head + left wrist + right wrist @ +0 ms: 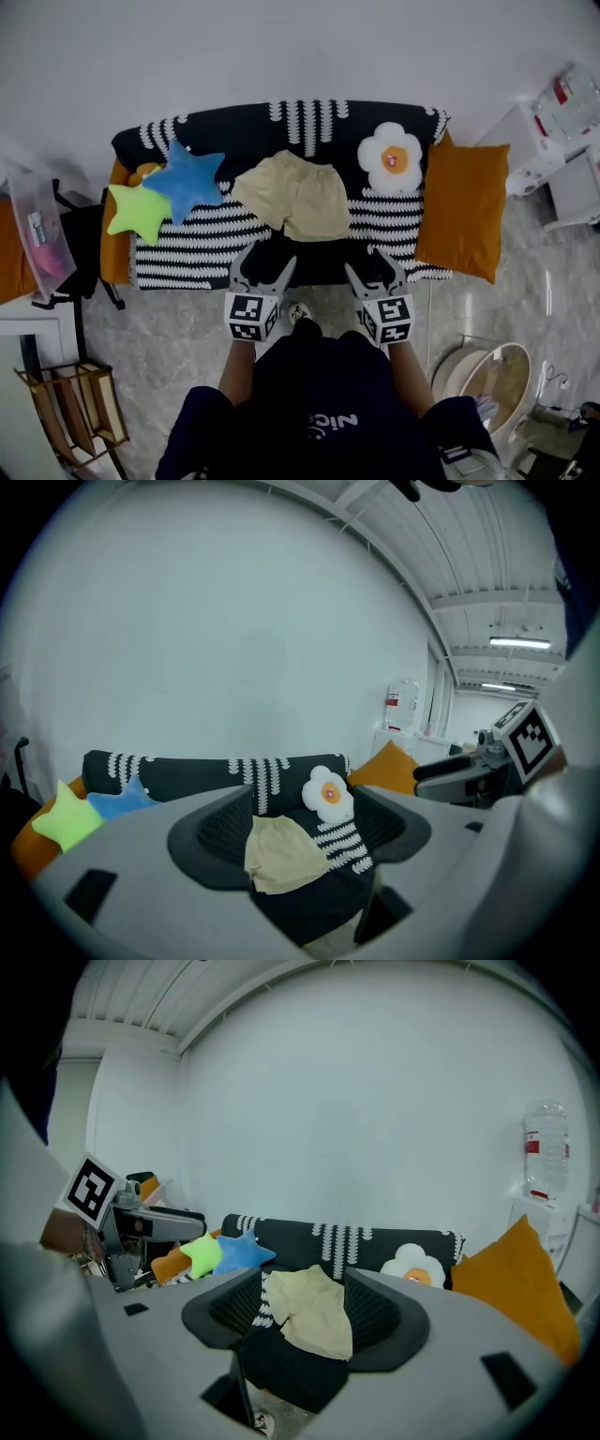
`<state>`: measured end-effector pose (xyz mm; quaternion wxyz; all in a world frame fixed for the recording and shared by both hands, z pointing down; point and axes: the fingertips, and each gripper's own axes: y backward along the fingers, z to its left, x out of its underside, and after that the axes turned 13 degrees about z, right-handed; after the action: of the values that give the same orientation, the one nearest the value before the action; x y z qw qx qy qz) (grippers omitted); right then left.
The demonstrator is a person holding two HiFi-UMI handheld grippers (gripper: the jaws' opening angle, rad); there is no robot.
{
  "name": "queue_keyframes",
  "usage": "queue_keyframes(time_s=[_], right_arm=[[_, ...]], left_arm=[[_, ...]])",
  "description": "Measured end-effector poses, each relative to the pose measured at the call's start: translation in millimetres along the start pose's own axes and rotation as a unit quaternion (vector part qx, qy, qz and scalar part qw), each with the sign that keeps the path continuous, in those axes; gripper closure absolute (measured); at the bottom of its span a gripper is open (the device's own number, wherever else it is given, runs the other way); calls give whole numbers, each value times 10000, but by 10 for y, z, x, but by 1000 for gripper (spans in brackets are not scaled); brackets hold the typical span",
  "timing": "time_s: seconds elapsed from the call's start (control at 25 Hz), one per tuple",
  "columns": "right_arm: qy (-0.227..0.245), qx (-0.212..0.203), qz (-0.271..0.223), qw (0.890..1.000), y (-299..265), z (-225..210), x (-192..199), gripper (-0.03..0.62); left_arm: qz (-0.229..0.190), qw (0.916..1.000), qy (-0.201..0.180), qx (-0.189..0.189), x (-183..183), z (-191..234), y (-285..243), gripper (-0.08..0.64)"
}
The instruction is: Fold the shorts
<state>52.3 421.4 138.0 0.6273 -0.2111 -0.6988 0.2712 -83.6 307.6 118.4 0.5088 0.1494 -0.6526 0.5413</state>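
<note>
Beige shorts [295,195] lie spread flat on the seat of a sofa [225,246] covered in a black and white patterned throw. Both grippers hover side by side in front of the sofa's front edge, short of the shorts. My left gripper [267,259] is open and holds nothing. My right gripper [367,262] is open too, with nothing held. In the left gripper view the shorts [281,855] show far off between the jaws of the gripper [298,832]. The right gripper view frames the shorts [314,1312] the same way between that gripper's [305,1312] jaws.
On the sofa lie a blue star pillow [187,178], a green star pillow [136,211], a fried-egg pillow [394,157] and an orange cushion [464,211]. A clear box [37,234] stands at left, white cabinets [553,141] at right, a round basket [492,375] on the floor.
</note>
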Motion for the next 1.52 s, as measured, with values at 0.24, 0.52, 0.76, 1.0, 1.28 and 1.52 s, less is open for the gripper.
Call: queue_keyframes(time_s=[0.24, 0.52, 0.76, 1.0, 1.28, 1.52], right_arm=[[-67, -9, 13, 10000, -300, -47, -203, 316], [-374, -162, 17, 9992, -687, -376, -472, 328], [-642, -336, 156, 9972, -1295, -852, -750, 341], [-856, -459, 555, 9937, -2216, -1440, -936, 373], [-1280, -514, 1065, 9847, -3332, -1937, -866, 380], [-1573, -631, 1547, 9733, -4256, -2166, -538, 405]], left_arm=[[127, 9998, -169, 4, -113, 284, -223, 225], [330, 9986, -413, -44, -304, 555, -679, 226], [663, 9975, -135, -211, -399, 880, -1345, 238], [1134, 9924, -114, -467, -479, 1281, -2268, 252], [1824, 9807, -57, -695, -310, 1713, -3286, 253], [2245, 9705, -382, -797, -69, 2072, -4101, 268]])
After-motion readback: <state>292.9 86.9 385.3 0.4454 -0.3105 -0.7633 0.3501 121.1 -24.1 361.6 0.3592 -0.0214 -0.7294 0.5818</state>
